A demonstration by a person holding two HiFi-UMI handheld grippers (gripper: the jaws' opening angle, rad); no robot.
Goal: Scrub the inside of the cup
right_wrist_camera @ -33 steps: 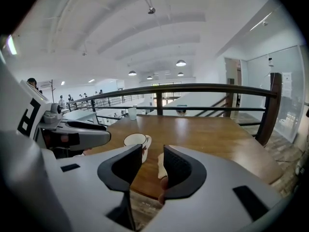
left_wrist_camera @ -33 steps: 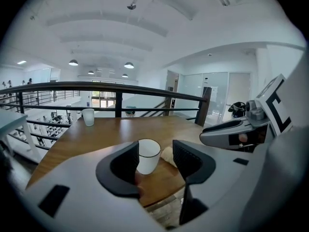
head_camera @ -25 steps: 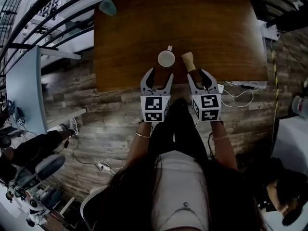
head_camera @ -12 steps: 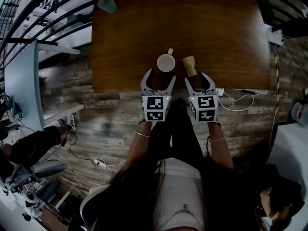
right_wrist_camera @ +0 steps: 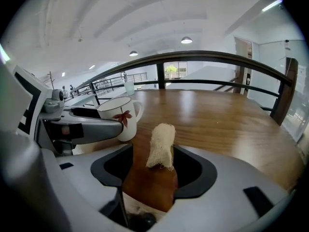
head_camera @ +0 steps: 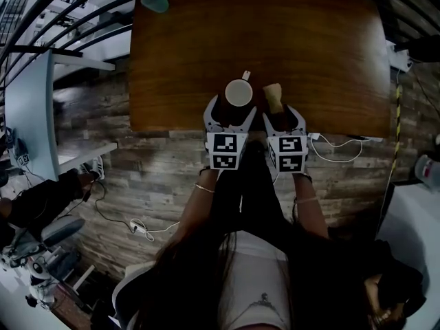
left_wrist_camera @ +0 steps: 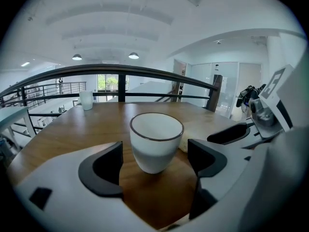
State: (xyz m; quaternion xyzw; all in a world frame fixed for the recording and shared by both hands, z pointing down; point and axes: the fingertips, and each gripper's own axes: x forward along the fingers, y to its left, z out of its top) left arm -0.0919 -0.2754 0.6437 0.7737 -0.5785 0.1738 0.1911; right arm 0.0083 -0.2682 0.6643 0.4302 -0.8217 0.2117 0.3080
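Centre of head view, near table (head_camera: 309,47) edge: cup (head_camera: 238,92) upright, loofah scrubber (head_camera: 273,95) just right of it. Left gripper (head_camera: 231,108) and right gripper (head_camera: 282,113) jaws have just been opening. They're spread, straddling cup and scrubber, nothing clamped. Cup looks rigid, slick, breakable: squeeze its walls squarely. Scrubber looks soft, light.

- The left gripper (head_camera: 230,108) is made of pale grey plastic and has two curved jaws.
- Soft black pads (left_wrist_camera: 104,170) line the inside of each jaw.
- The right gripper (head_camera: 283,114) looks the same: grey, with black pads (right_wrist_camera: 113,170) too.
- Each gripper carries a white box with black square marks, the left cube (head_camera: 225,151) and the right cube (head_camera: 291,154).
- The person wears a white top (head_camera: 251,267) and dark trousers (head_camera: 258,184).
- A thin bracelet (head_camera: 203,190) goes round each wrist.
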